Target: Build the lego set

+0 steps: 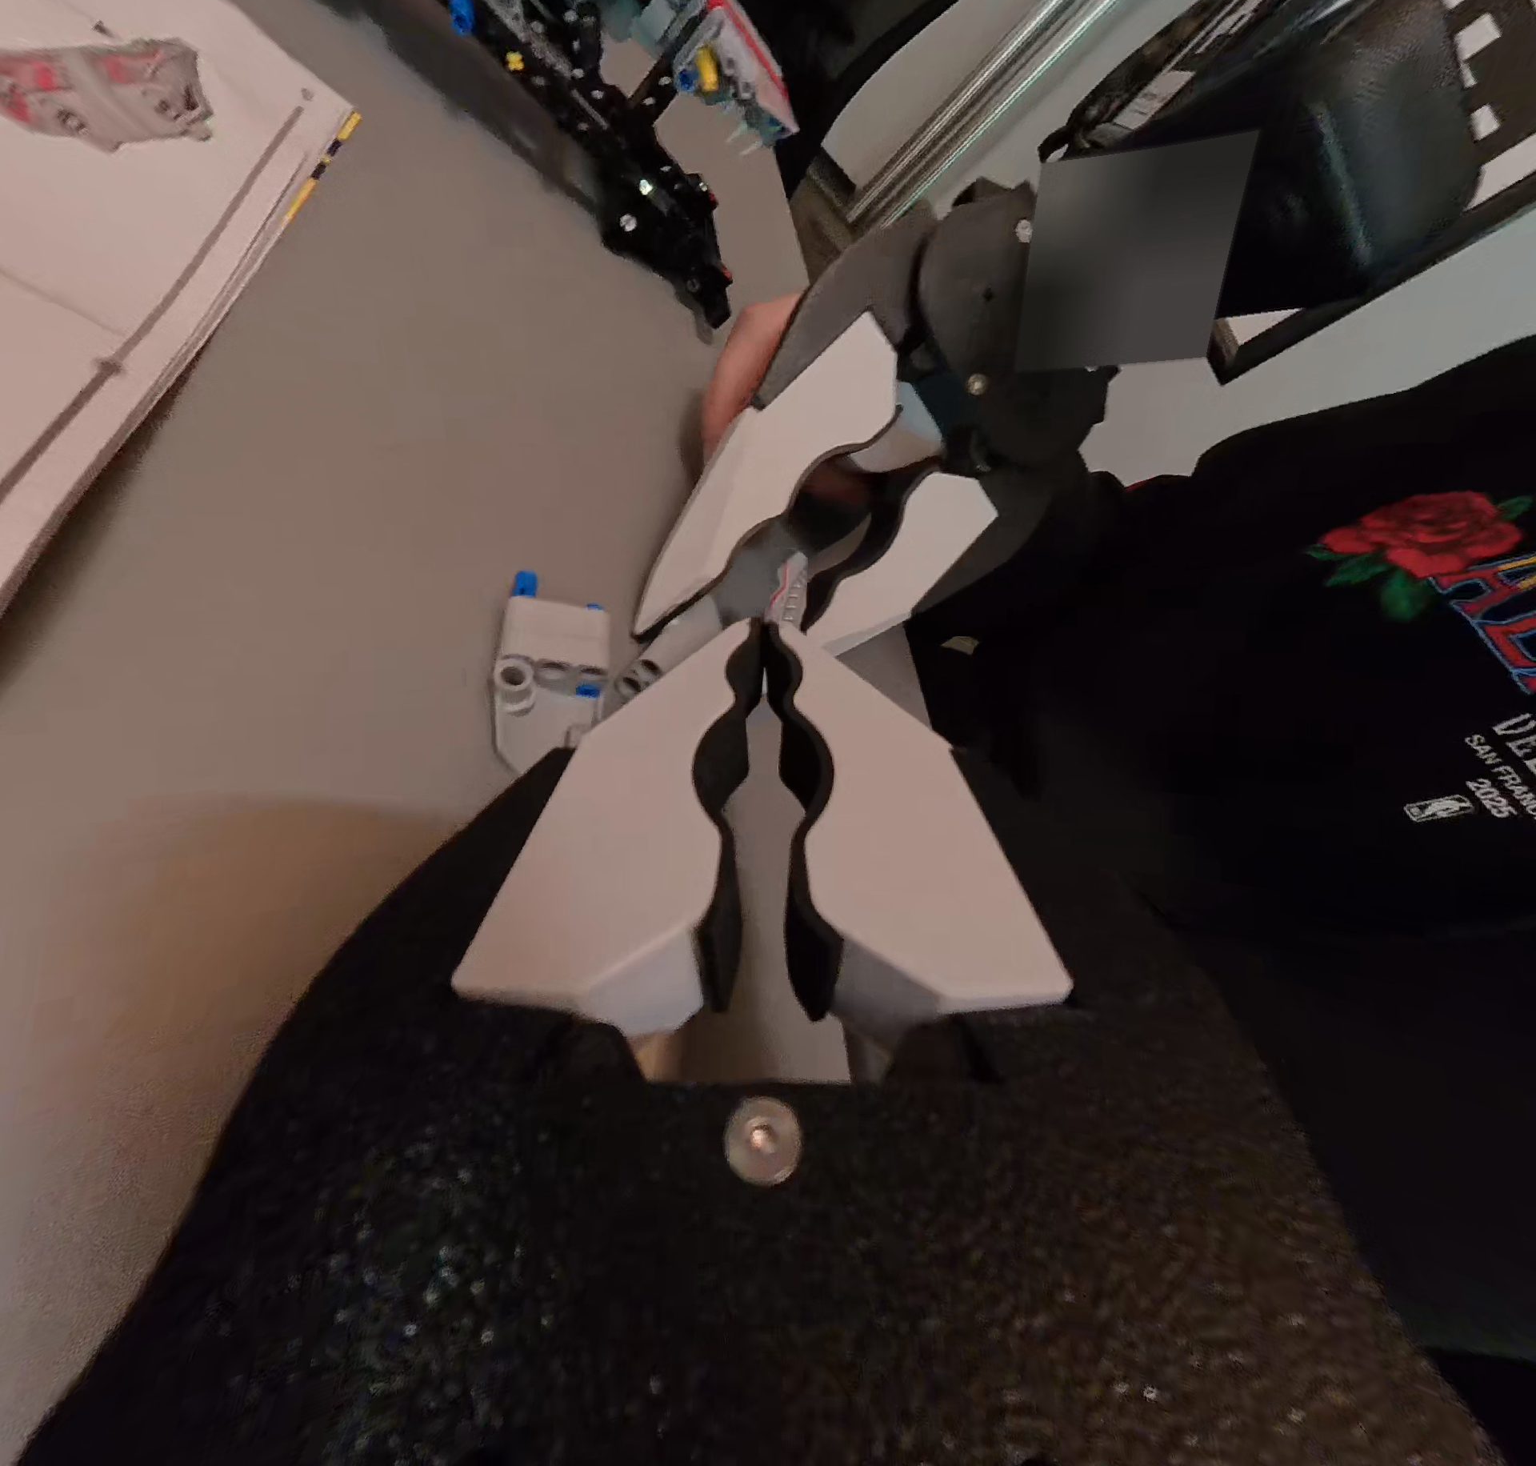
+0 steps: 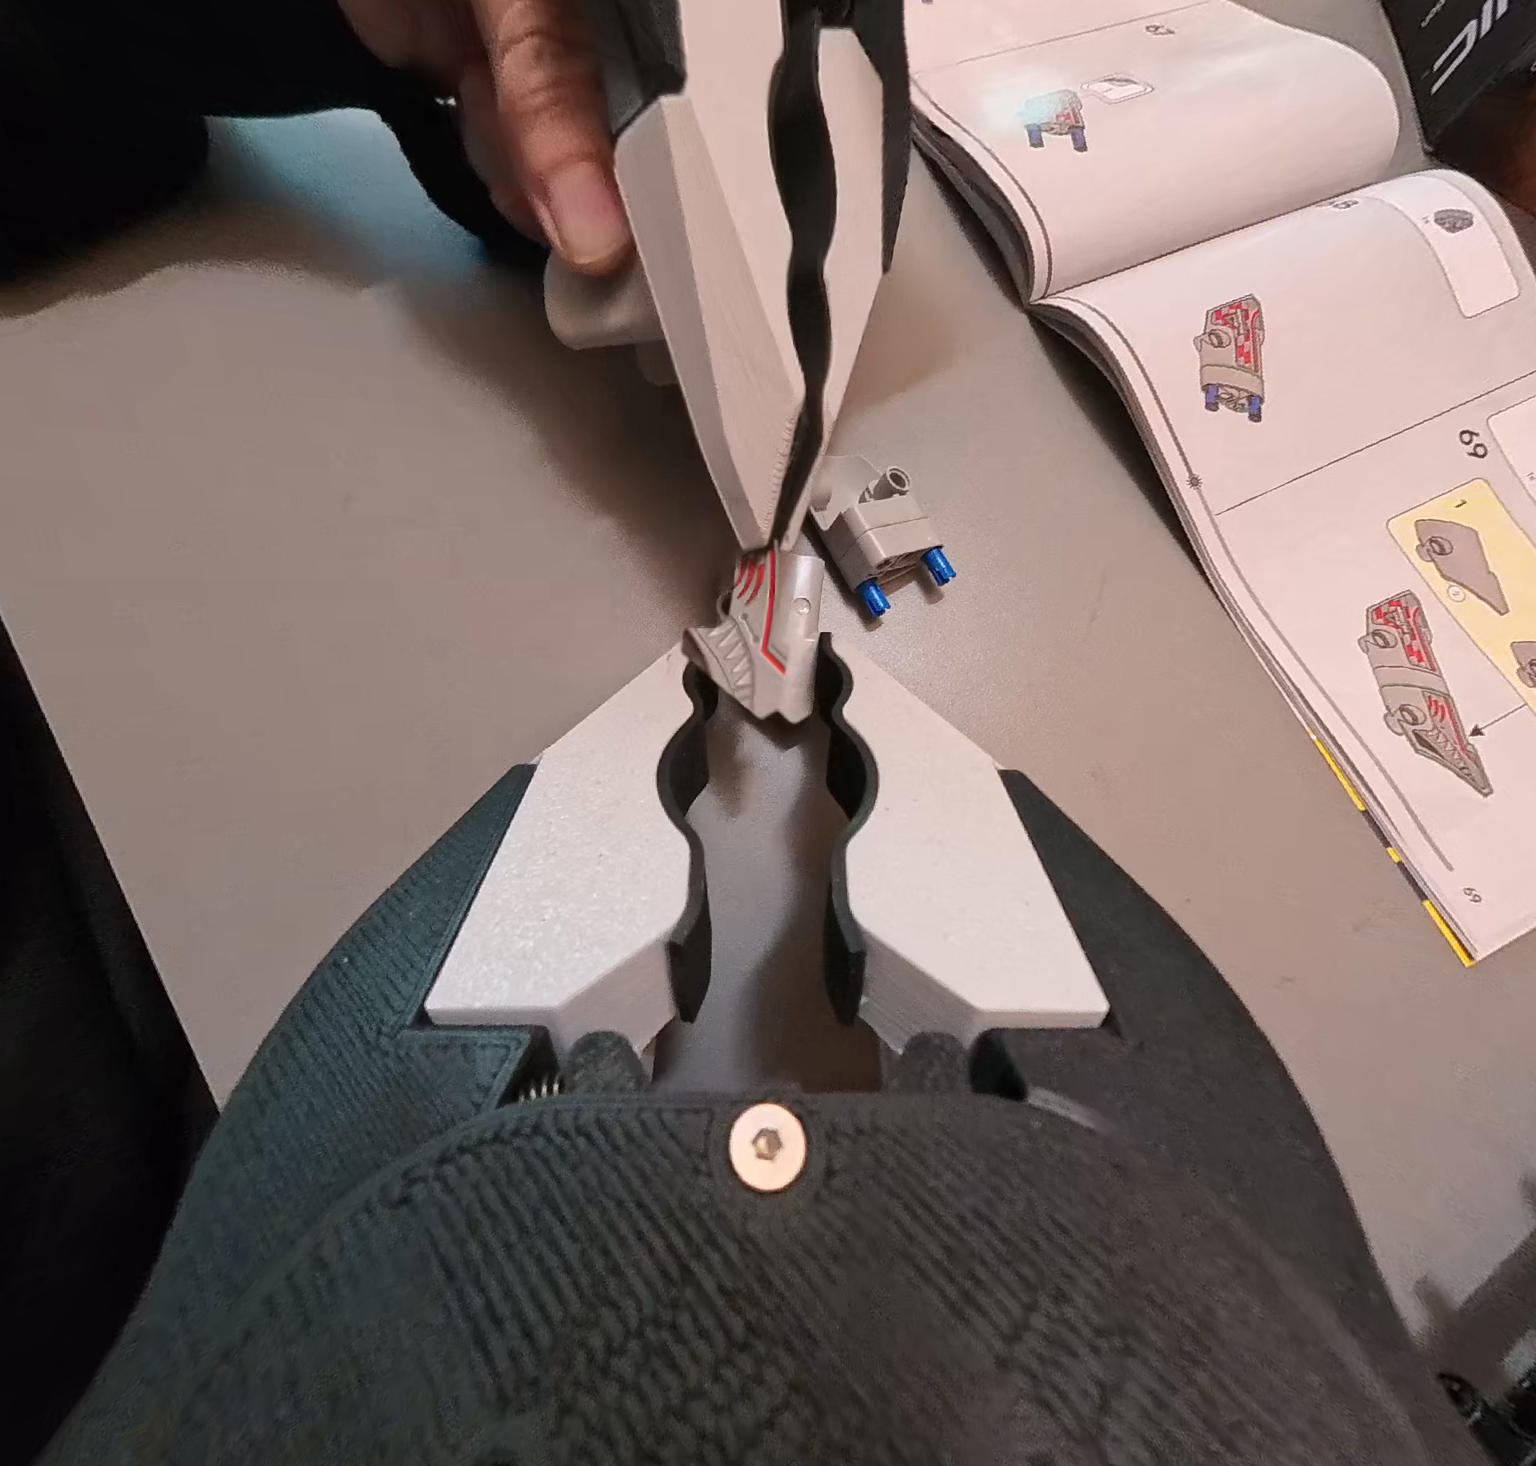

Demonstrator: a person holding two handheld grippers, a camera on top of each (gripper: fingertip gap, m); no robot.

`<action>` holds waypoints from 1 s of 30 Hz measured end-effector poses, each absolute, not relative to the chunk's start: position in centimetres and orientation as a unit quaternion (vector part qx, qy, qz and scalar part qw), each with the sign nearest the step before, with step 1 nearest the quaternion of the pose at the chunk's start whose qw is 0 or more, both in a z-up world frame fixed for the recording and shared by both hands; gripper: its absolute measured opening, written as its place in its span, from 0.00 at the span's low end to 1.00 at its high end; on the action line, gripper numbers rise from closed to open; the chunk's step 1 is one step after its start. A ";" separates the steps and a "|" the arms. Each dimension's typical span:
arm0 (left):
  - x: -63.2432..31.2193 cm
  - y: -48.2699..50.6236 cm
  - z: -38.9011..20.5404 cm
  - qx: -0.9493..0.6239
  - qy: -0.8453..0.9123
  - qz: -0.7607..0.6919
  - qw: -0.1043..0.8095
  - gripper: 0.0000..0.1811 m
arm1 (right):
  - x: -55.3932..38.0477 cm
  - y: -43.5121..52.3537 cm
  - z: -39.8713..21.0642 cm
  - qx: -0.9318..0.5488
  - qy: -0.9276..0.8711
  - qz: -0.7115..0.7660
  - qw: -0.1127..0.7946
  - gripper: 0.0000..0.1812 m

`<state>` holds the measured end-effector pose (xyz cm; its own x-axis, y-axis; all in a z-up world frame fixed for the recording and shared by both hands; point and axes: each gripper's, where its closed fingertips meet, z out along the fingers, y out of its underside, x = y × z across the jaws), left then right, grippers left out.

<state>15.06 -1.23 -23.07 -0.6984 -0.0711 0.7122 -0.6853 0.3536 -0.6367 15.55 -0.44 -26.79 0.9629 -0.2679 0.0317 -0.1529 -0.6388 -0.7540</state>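
A grey wedge-shaped panel [image 2: 760, 644] with red stripes and printed teeth is held in the air between both grippers. My left gripper [image 1: 760, 632] is shut on its upper end; it comes down from the top in the right wrist view [image 2: 777, 541]. My right gripper [image 2: 760, 657] has its jaws closed to the panel's width, tips on either side of its lower end. In the left wrist view the right gripper [image 1: 740, 620] faces mine with the panel [image 1: 790, 590] between its fingers. A small grey assembly with blue pins [image 2: 881, 536] lies on the table just behind.
An open instruction booklet [image 2: 1247, 345] lies to the right; it also shows in the left wrist view [image 1: 125, 220]. A large, partly built model [image 1: 632, 96] stands at the table's far side. A black box [image 2: 1463, 21] sits at the far right. A person's hand [image 2: 540, 96] holds the left gripper. Both grippers' tips are close together, under 4 cm apart.
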 end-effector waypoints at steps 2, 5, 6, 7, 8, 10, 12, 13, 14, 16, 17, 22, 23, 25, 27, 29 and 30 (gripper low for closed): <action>15.3 -1.0 -23.2 0.252 -0.762 0.513 0.305 0.00 | 15.6 -0.4 -26.8 -0.902 0.115 -0.073 0.409 0.12; 15.5 -0.8 -23.3 0.259 -0.763 0.510 0.301 0.00 | 15.6 -0.4 -26.8 -0.902 0.116 -0.073 0.409 0.12; 15.5 -0.8 -23.4 0.259 -0.765 0.508 0.300 0.00 | 15.6 -0.4 -26.8 -0.902 0.116 -0.072 0.409 0.12; 15.5 -0.9 -23.5 0.258 -0.767 0.505 0.300 0.00 | 15.6 -0.4 -26.8 -0.902 0.116 -0.072 0.409 0.12; 15.5 -0.9 -23.6 0.257 -0.769 0.503 0.299 0.00 | 15.6 -0.4 -26.8 -0.902 0.116 -0.071 0.409 0.12; 15.6 -0.9 -23.8 0.258 -0.775 0.497 0.293 0.00 | 15.6 -0.4 -26.8 -0.902 0.117 -0.069 0.409 0.12; 15.7 -0.9 -23.8 0.258 -0.775 0.497 0.293 0.00 | 15.6 -0.4 -26.8 -0.902 0.118 -0.067 0.409 0.12; 15.7 -0.9 -23.8 0.259 -0.774 0.498 0.293 0.00 | 15.6 -0.4 -26.8 -0.902 0.118 -0.067 0.409 0.12; 15.7 -0.8 -23.7 0.259 -0.773 0.500 0.293 0.00 | 15.6 -0.4 -26.8 -0.902 0.118 -0.067 0.409 0.12; 15.8 -0.8 -23.7 0.260 -0.771 0.503 0.292 0.00 | 15.6 -0.4 -26.8 -0.902 0.118 -0.067 0.409 0.12; 15.8 -0.8 -23.6 0.259 -0.771 0.503 0.293 0.00 | 15.6 -0.4 -26.8 -0.902 0.118 -0.066 0.409 0.12; 15.6 -0.8 -23.5 0.253 -0.768 0.506 0.299 0.00 | 14.9 -0.3 -26.8 -0.904 0.102 -0.046 0.412 0.21; 15.5 -0.9 -23.5 0.252 -0.769 0.506 0.299 0.00 | 14.9 -0.3 -26.8 -0.904 0.102 -0.048 0.411 0.22; 15.5 -0.9 -23.6 0.254 -0.772 0.501 0.297 0.00 | 15.0 -0.3 -26.8 -0.904 0.104 -0.053 0.411 0.23; 15.4 -0.9 -23.8 0.254 -0.775 0.497 0.296 0.00 | 15.1 -0.3 -26.8 -0.904 0.106 -0.056 0.411 0.24; 15.3 -1.0 -24.0 0.255 -0.779 0.492 0.294 0.00 | 15.2 -0.4 -26.8 -0.904 0.108 -0.059 0.410 0.25; 15.3 -1.0 -24.1 0.257 -0.780 0.489 0.293 0.00 | 15.2 -0.4 -26.8 -0.904 0.108 -0.059 0.410 0.24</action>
<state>15.33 -0.97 -24.09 -0.6958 -0.1136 0.7092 -0.6879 0.3892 -0.6127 15.16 -0.36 -26.78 0.9697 -0.2434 0.0186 -0.1462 -0.6402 -0.7542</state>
